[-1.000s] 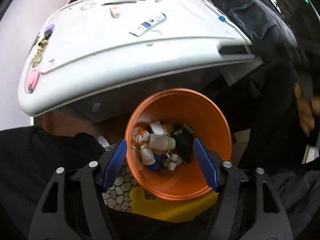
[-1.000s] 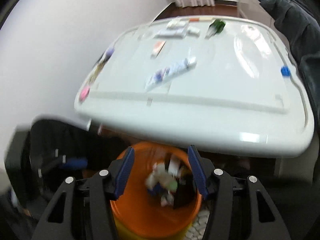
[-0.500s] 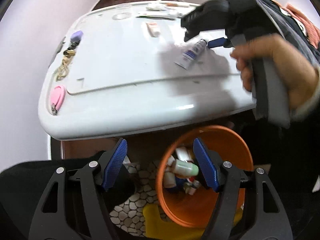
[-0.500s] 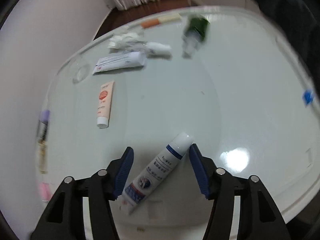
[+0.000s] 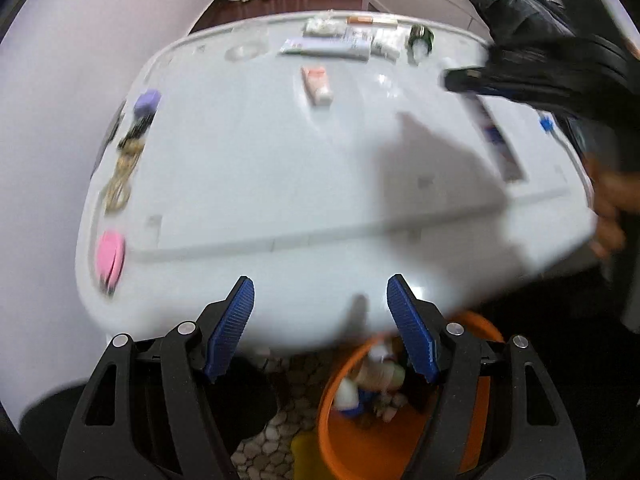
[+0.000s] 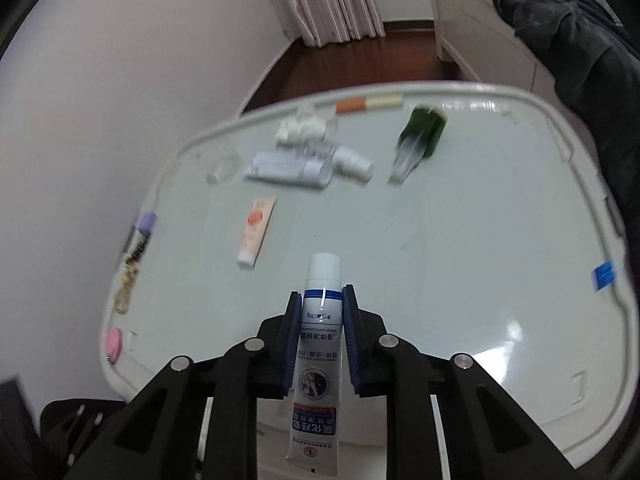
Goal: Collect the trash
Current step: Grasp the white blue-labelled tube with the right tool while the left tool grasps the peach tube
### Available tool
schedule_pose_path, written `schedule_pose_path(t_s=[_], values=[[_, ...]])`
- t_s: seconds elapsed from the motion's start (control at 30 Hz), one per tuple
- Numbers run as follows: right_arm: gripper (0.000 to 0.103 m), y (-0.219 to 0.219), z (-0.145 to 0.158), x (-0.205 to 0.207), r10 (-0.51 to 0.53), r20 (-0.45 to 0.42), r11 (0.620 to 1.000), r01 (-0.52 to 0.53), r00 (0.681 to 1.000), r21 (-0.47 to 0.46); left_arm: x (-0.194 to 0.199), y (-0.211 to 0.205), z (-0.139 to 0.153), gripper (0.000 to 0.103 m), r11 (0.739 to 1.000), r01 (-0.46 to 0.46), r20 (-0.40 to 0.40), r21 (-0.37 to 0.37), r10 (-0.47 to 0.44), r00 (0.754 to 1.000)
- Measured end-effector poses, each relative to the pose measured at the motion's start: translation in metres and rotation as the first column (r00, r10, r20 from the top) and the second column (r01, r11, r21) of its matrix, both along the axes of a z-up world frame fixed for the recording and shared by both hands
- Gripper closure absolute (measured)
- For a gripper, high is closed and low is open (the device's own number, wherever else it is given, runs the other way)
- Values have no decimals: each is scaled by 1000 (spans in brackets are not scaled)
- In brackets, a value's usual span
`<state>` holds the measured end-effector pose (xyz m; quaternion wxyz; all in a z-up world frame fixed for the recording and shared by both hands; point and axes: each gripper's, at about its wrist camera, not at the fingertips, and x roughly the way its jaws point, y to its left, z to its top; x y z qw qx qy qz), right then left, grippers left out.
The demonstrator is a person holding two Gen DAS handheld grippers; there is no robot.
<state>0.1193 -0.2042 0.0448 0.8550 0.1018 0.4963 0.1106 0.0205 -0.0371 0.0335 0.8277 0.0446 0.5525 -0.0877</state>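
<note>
Half a second ago the tube [image 6: 320, 344] lay loose on the table [image 6: 460, 248] between spread right jaws; now those jaws have just been closing and the right gripper [image 6: 320, 300] clamps it by the shoulder, just below the white cap, with the crimped tail hanging back toward the camera. Gripping near the stiff cap end probably keeps the soft body from folding or slipping. Whether the tube is lifted or on the surface I cannot tell.

Further out, more litter waits: a peach tube [image 6: 256, 232], a pale tube [image 6: 288, 168] and a green bottle [image 6: 420, 140] toward the far rim.

Over the near edge hangs the left gripper [image 5: 320, 320], jaws wide and empty, apparently free for another piece. Below it the orange bin [image 5: 400, 452] stands under the table edge, already part filled, handy for the drop.
</note>
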Motion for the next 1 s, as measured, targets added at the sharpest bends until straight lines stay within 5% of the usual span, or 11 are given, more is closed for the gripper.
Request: schedule_pose_path(t_s=[0.17,0.4,0.47,0.5,0.53,0.67,0.83,1.0], values=[[82,-37,22,-7,-5,60,1000,3,998,28,77,-17,-5,35,998,-62,52,-8,62,997],[82,-57,14,-11,-12,83,994,2,997,114,172,-35,-44,38,991,-123,76,51,119,990],[82,-59,14,-10,-8,77,993,-2,997,119,175,-34,-45,54,991,-128,132,41,121,984],[82,-61,14,-9,-11,78,992,2,997,126,174,-38,-46,76,989,-120,164,86,105,981],[82,-62,14,-8,-14,78,992,4,997,130,173,-42,-48,79,989,-101,175,105,82,981],[82,-62,15,-5,-23,78,989,11,997,148,163,-38,-49,79,993,-81,216,81,62,974],[82,-54,12,-5,-8,86,994,-2,996,111,164,-32,-45,80,995,-67,175,70,54,983],[82,-53,11,-22,-2,87,997,-5,996,83,129,-17,-2,80,998,-61,185,1,60,981]])
